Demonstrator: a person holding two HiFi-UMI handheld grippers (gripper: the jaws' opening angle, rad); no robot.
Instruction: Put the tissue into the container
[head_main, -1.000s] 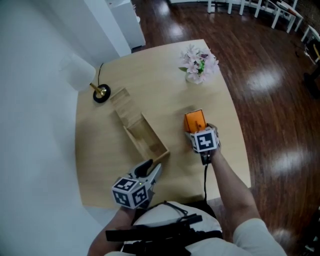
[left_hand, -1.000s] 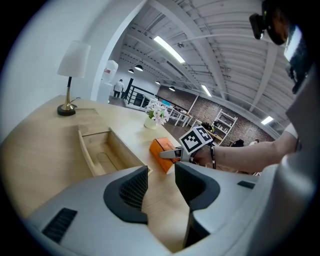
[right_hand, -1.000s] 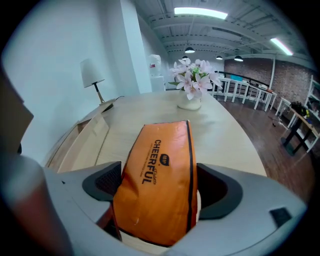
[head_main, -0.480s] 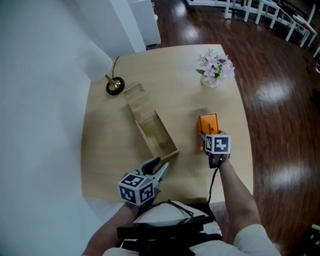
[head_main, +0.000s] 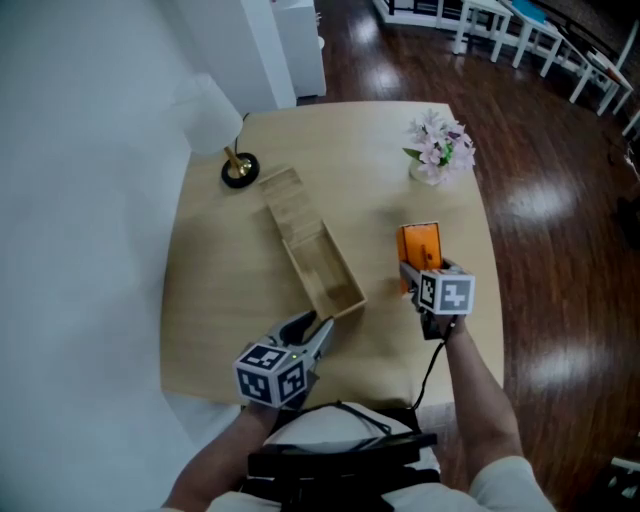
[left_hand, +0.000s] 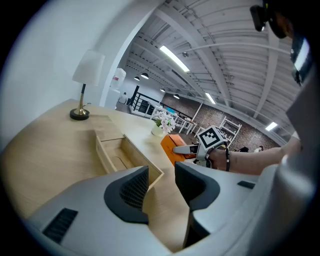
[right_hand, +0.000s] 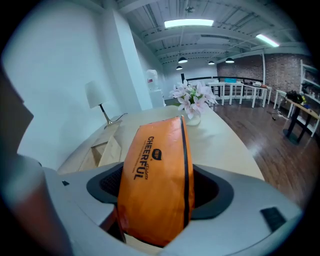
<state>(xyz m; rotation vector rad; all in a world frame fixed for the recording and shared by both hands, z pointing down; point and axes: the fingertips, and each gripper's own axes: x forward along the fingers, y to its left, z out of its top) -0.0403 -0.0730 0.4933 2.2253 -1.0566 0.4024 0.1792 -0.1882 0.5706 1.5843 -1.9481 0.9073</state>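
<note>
An orange tissue pack (head_main: 418, 247) lies on the pale wooden table (head_main: 215, 300), right of the middle. My right gripper (head_main: 413, 273) reaches over its near end. In the right gripper view the pack (right_hand: 157, 180) fills the space between the jaws, and both pads press on its sides. The long open wooden container (head_main: 320, 268) lies slanted at the table's middle, to the left of the pack, with nothing in it. My left gripper (head_main: 318, 326) hovers by the container's near end, open with nothing between its jaws (left_hand: 161, 186).
A lamp with a white shade (head_main: 213, 112) and a round base (head_main: 240, 171) stands at the far left corner. At the far right is a vase of pale flowers (head_main: 440, 146). Dark wood floor (head_main: 560, 250) runs along the table's right edge.
The right gripper's jaws have come in onto the sides of the orange pack. The head view has shifted a little. The left gripper has hardly moved.
</note>
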